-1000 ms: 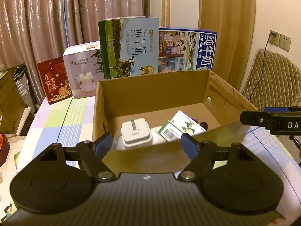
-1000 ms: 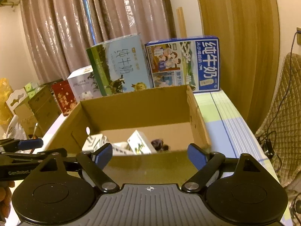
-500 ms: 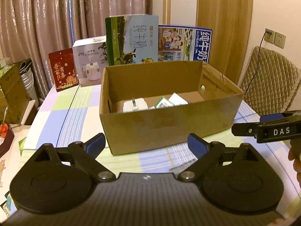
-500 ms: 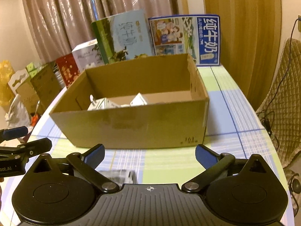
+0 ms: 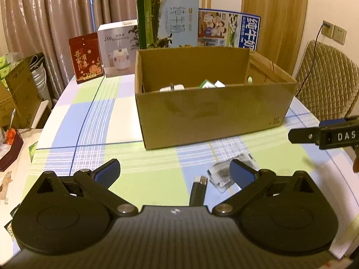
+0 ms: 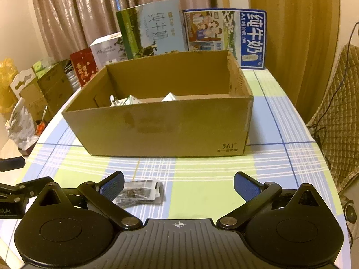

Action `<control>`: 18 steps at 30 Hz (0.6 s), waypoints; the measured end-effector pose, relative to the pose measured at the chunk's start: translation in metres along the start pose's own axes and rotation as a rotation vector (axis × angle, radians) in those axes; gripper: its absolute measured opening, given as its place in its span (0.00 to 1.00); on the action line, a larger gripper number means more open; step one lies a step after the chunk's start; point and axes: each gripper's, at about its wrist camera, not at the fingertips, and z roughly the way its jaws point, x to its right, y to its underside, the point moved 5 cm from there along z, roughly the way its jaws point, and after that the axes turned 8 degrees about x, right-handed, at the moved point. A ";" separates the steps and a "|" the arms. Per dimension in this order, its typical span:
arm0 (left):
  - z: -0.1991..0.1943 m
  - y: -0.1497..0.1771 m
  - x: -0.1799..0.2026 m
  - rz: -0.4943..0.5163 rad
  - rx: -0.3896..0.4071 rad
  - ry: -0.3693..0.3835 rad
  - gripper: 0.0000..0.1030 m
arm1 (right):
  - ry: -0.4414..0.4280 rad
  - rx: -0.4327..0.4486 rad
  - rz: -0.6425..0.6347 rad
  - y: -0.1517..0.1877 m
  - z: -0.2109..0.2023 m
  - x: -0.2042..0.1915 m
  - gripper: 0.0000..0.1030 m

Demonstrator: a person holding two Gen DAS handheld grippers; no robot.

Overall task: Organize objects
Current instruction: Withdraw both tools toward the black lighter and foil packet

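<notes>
An open brown cardboard box (image 5: 211, 112) (image 6: 166, 130) stands mid-table with a white charger (image 5: 171, 88) and small white-green cartons (image 5: 211, 84) inside. On the checked tablecloth in front of it lie a clear plastic packet (image 5: 221, 173) (image 6: 140, 192) and a dark stick-shaped item (image 5: 198, 189). My left gripper (image 5: 174, 171) hangs open above the cloth, the stick and packet near its right finger. My right gripper (image 6: 178, 185) is open too, the packet beside its left finger. Neither holds anything.
Milk cartons (image 5: 168, 21) (image 6: 224, 35), a white appliance box (image 5: 117, 47) and a red box (image 5: 85, 57) line the table's far edge. A quilted chair (image 5: 325, 80) stands on the right. Cardboard boxes and bags (image 6: 29, 94) crowd the floor on the left.
Both grippers have drawn back and away from the box toward the near table edge. The packet and stick on the cloth have come into view. Jaws stayed open.
</notes>
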 end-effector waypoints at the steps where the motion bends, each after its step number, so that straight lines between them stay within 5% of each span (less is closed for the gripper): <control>1: 0.000 0.002 0.000 0.004 -0.005 0.000 0.99 | -0.002 -0.005 -0.008 0.001 0.001 -0.001 0.98; 18: 0.006 0.009 0.008 0.035 -0.049 0.048 0.99 | -0.056 -0.033 -0.126 0.014 0.011 -0.019 0.98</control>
